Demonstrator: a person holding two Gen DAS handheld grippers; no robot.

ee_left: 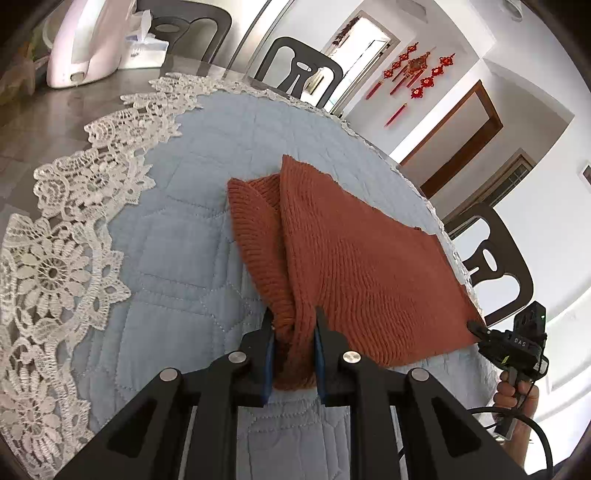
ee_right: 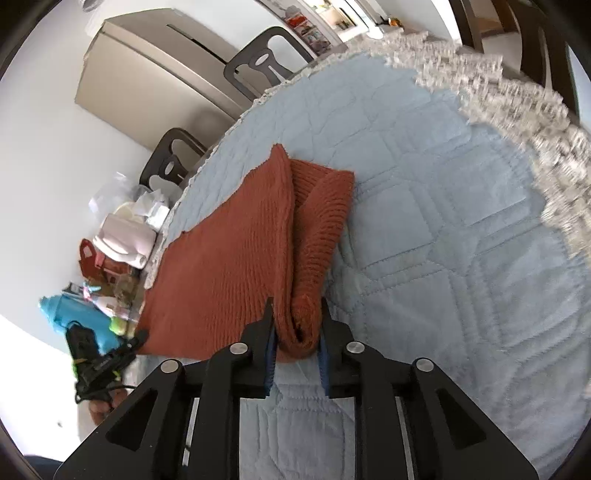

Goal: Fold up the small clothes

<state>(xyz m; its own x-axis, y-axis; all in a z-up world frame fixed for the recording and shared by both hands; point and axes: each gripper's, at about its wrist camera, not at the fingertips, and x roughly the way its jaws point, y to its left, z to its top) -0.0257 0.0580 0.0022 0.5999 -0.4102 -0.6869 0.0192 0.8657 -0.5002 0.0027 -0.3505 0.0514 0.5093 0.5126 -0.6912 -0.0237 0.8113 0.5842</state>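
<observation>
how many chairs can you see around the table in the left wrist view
3: one chair at the far left, one at the far edge, one on the right; others may be hidden.

The only readable lettering is "DAS" in small white capitals on the black body of the right gripper (ee_left: 476, 328), seen from the left wrist view.

The setting was a home dining room. A counter carried a lace-edged cloth (ee_left: 74, 236), with dining chairs (ee_left: 299, 70) around it. A refrigerator (ee_right: 155, 66) and red knot ornaments (ee_left: 417, 70) hanging on the wall were present.
</observation>
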